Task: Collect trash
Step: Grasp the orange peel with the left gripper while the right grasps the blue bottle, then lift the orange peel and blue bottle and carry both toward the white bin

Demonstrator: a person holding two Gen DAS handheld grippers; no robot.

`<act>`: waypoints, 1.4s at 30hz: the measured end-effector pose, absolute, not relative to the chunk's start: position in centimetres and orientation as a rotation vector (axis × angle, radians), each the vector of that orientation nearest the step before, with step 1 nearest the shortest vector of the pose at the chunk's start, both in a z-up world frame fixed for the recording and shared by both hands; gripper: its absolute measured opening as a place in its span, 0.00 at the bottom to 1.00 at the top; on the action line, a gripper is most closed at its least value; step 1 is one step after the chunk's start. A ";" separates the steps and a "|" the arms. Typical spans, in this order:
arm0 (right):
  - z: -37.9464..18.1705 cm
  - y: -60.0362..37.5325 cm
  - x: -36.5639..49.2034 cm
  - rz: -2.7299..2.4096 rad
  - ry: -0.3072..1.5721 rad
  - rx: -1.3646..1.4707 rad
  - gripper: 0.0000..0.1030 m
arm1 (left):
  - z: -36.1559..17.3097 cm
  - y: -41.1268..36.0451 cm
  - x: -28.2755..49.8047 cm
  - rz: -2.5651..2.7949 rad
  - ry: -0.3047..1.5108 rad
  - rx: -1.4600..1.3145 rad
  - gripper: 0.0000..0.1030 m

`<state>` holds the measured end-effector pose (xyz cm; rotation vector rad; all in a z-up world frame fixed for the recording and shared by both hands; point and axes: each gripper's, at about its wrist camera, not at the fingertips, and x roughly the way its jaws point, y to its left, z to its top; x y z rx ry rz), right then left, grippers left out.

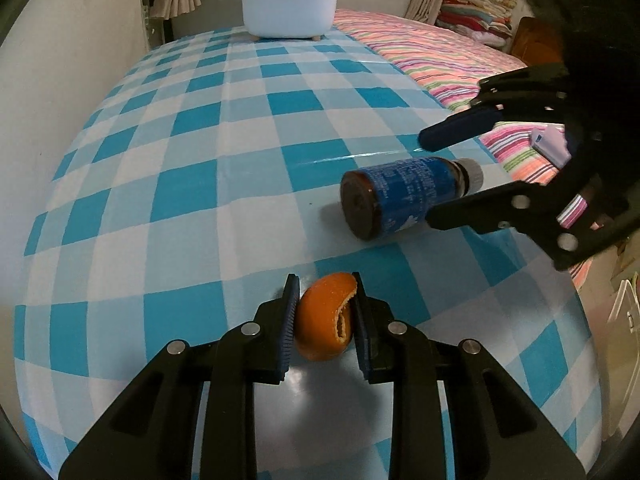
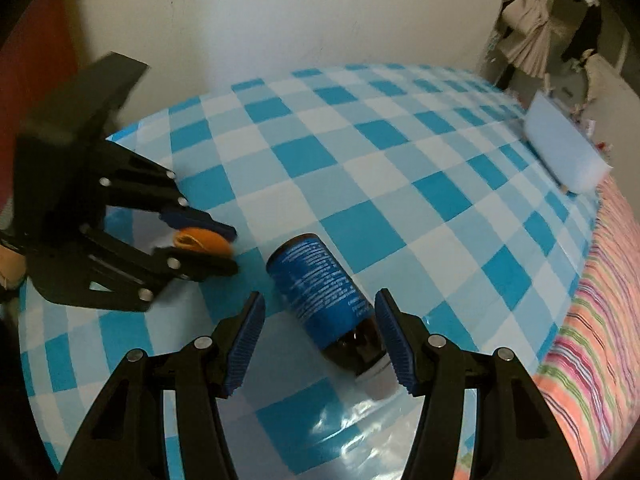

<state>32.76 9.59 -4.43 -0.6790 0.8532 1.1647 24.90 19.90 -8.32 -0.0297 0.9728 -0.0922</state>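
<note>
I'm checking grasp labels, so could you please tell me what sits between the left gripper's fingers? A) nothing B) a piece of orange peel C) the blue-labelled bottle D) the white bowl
B: the left gripper pinches the orange peel, while the bottle lies apart on the tablecloth.

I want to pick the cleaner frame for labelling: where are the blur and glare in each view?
Left wrist view: sharp on the peel and bottle, a thin glare streak on the tablecloth, strong fisheye bending. Right wrist view: motion blur on the left gripper and white tub, bright crinkled glare on the cloth near the bottom.
</note>
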 end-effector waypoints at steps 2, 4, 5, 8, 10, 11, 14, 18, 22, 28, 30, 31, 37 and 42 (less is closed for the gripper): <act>-5.0 10.2 33.3 1.175 0.881 -0.700 0.54 | -8.3 20.3 24.7 -0.086 0.974 -0.036 0.24; -5.7 10.9 33.6 1.180 0.899 -0.733 0.58 | -8.3 20.4 24.6 -0.087 0.976 -0.036 0.24; -5.9 11.2 33.7 1.181 0.906 -0.745 0.63 | -8.3 20.4 24.5 -0.084 0.976 -0.031 0.24; -6.7 12.2 33.9 1.175 0.918 -0.796 0.66 | -8.3 20.4 24.4 -0.084 0.976 -0.026 0.24; -7.3 12.7 34.3 1.171 0.937 -0.805 0.66 | -8.2 20.5 24.3 -0.078 0.976 -0.028 0.24; -7.5 12.9 34.5 1.168 0.951 -0.803 0.66 | -8.3 20.7 24.3 -0.077 0.977 -0.032 0.24; -8.3 13.3 34.8 1.143 0.974 -0.819 0.66 | -8.2 20.8 24.3 -0.074 0.977 -0.036 0.24; -8.5 12.8 35.2 1.140 1.003 -0.749 0.63 | -8.1 20.9 24.2 -0.074 0.976 -0.043 0.24; -8.3 12.2 34.9 1.124 1.005 -0.692 0.43 | -7.9 20.6 24.0 -0.075 0.972 -0.037 0.24; -8.2 10.5 33.3 1.084 0.981 -0.624 0.42 | -7.5 20.5 23.6 -0.081 0.962 -0.045 0.24; -8.2 9.8 32.7 1.072 0.969 -0.592 0.42 | -7.3 20.4 23.5 -0.082 0.957 -0.045 0.24; -8.2 9.3 32.3 1.063 0.964 -0.568 0.42 | -7.3 20.3 23.4 -0.083 0.956 -0.043 0.24; -8.0 7.0 30.5 1.022 0.954 -0.451 0.42 | -7.3 19.7 22.8 -0.081 0.951 -0.023 0.24; -7.4 4.9 28.5 1.002 0.944 -0.356 0.42 | -7.2 19.0 22.2 -0.090 0.947 -0.011 0.24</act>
